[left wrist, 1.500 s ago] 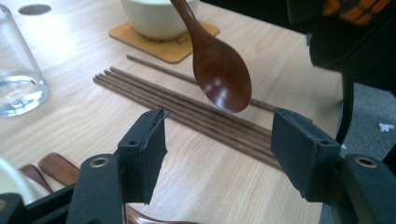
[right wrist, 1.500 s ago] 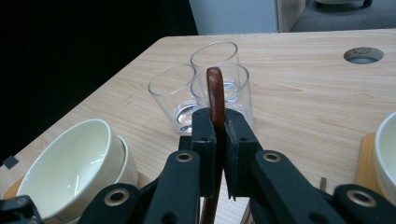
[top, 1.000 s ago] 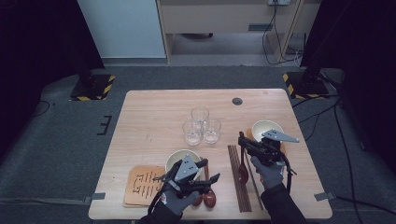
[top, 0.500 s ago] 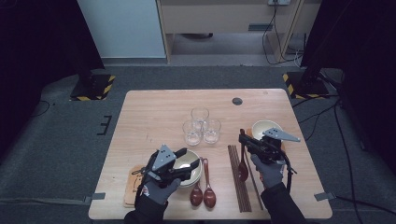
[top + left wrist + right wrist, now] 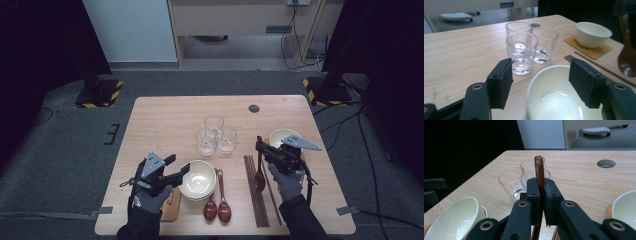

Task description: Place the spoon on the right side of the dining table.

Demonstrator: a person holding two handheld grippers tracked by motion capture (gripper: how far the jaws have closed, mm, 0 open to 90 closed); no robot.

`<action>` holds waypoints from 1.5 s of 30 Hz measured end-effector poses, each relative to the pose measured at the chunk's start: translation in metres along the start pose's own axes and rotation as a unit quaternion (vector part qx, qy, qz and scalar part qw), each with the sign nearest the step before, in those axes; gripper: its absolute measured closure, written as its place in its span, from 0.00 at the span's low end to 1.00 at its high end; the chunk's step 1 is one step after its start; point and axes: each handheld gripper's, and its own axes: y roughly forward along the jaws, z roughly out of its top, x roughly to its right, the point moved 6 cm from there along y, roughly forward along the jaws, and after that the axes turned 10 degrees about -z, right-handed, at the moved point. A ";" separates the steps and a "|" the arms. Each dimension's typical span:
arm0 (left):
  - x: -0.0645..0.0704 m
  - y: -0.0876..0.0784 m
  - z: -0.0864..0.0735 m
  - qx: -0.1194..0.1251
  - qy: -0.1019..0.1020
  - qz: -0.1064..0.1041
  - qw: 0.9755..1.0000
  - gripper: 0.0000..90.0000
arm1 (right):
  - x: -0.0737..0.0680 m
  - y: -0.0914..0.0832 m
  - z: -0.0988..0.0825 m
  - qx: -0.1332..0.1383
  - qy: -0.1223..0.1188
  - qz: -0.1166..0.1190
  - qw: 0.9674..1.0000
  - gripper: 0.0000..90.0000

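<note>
Leftward across the table's near edge the left gripper (image 5: 184, 171) has travelled since the earlier frames, uncovering the two spoons (image 5: 218, 210) lying beside the stacked bowls (image 5: 198, 179); its jaws are spread on either side of the top bowl's rim in the left gripper view, the pads clear of it, so whether they grip it I cannot tell. Meanwhile the right gripper (image 5: 259, 146) has kept its place, pinching a brown spoon (image 5: 259, 179) by the handle, jaws pressed together on it, with the glasses (image 5: 216, 134) ahead and the chopsticks (image 5: 254, 190) below.
</note>
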 end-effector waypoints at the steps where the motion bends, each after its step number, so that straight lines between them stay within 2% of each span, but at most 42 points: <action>1: -0.004 -0.002 -0.001 -0.001 -0.001 0.005 1.000 0.38 | 0.000 0.000 0.001 0.001 -0.001 0.000 1.000 0.94; 8: -0.028 -0.009 -0.007 -0.008 -0.010 0.040 0.999 0.38 | 0.000 0.001 0.005 0.007 0.000 -0.003 1.000 0.94; 15: -0.059 -0.012 -0.023 -0.029 -0.023 0.083 0.996 0.37 | -0.001 0.002 0.007 0.010 -0.002 -0.003 1.000 0.94; 17: -0.069 -0.013 -0.028 -0.037 -0.029 0.094 0.994 0.37 | -0.002 0.003 0.008 0.012 -0.002 -0.004 1.000 0.94; 20: -0.083 -0.013 -0.038 -0.059 -0.031 0.117 0.991 0.35 | -0.002 0.003 0.011 0.015 -0.002 -0.005 1.000 0.94; 23: -0.094 -0.011 -0.047 -0.075 -0.036 0.129 0.988 0.34 | -0.002 0.004 0.015 0.022 0.000 -0.006 1.000 0.94; 26: -0.106 -0.008 -0.058 -0.099 -0.042 0.146 0.983 0.34 | -0.002 0.006 0.018 0.027 -0.002 -0.007 1.000 0.94; 36: -0.128 -0.002 -0.079 -0.145 -0.054 0.161 0.975 0.30 | 0.004 0.009 0.024 0.036 0.008 -0.017 0.999 0.94; 41: -0.137 -0.001 -0.086 -0.159 -0.060 0.169 0.971 0.29 | 0.007 0.012 0.028 0.040 0.008 -0.021 0.999 0.94; 45: -0.138 0.001 -0.090 -0.165 -0.064 0.170 0.969 0.28 | 0.010 0.015 0.031 0.044 0.012 -0.024 0.999 0.94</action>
